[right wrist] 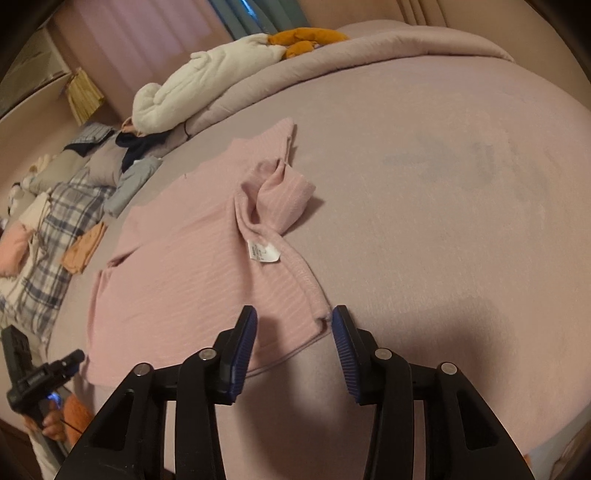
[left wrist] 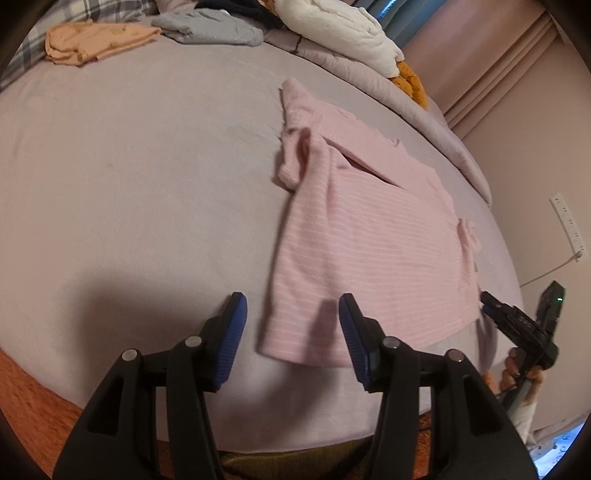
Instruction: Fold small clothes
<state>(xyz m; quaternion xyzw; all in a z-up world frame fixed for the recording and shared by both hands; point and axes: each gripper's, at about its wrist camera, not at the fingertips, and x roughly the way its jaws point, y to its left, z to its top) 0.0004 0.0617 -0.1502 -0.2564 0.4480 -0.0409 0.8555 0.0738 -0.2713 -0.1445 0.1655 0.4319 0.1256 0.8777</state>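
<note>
Grippers both gaping, left gripper (left wrist: 293,314) and right gripper (right wrist: 294,326) at pink top (left wrist: 369,236) hem corners; pinch both layers before folding.

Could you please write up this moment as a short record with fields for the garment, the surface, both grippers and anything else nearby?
garment: pink striped knit top, spread mostly flat, one sleeve bunched up, white care label showing
surface: mauve bed sheet
left gripper: open, holding nothing, at the near hem corner of the top
right gripper: open, holding nothing, at the other hem corner
nearby: folded peach garment, grey garment, white plush toy at the far edge of the bed
fold: not yet begun
</note>
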